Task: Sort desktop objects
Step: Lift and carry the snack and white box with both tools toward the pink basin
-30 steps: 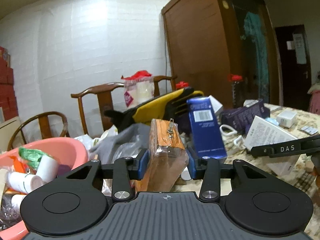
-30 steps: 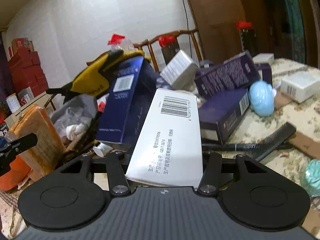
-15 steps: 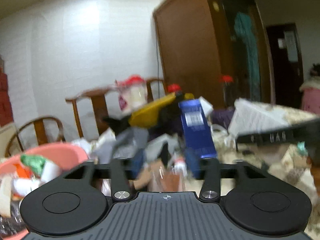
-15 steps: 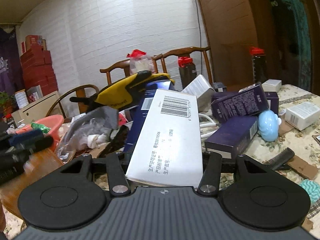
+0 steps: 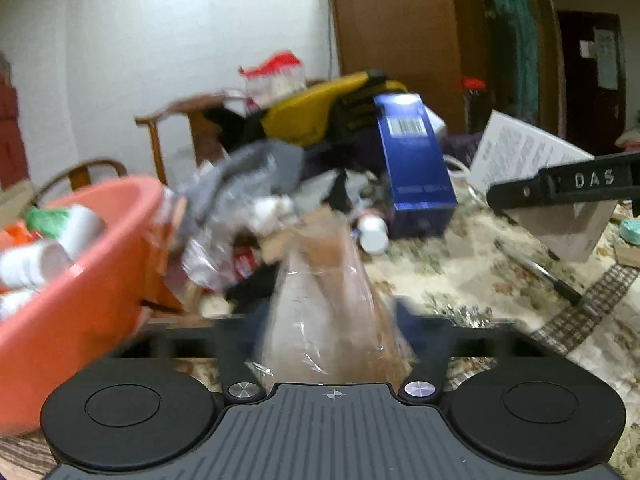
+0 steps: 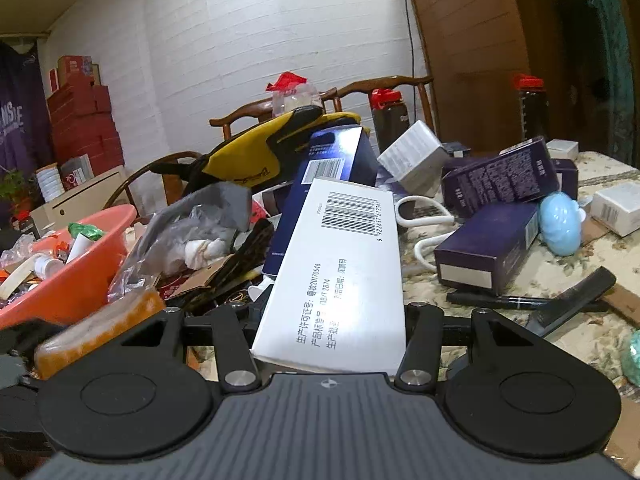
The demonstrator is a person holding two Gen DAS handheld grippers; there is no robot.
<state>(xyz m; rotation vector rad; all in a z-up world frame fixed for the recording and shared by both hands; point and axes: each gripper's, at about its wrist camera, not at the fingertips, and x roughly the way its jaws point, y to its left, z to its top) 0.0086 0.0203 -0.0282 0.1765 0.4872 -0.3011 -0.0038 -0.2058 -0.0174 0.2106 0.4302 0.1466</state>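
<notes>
Floral-cloth desk [image 6: 460,280], cluttered. Right fingers [image 6: 418,328] clenched on white barcoded cardboard box [image 6: 344,280]. Left fingers [image 5: 404,316] just closing; plastic-wrapped orange-brown block [image 5: 324,312] between them, contact blurred: cannot tell.

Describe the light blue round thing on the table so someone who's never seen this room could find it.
Start at the flowered tablecloth on the right side of the cluttered table, then find the dark purple box lying flat. The light blue round thing leans against that box's right end, the only smooth, rounded shape among square cartons.

Pink basin [image 6: 96,256]; white barcoded box [image 6: 344,276]; floral tablecloth [image 6: 580,332].
</notes>
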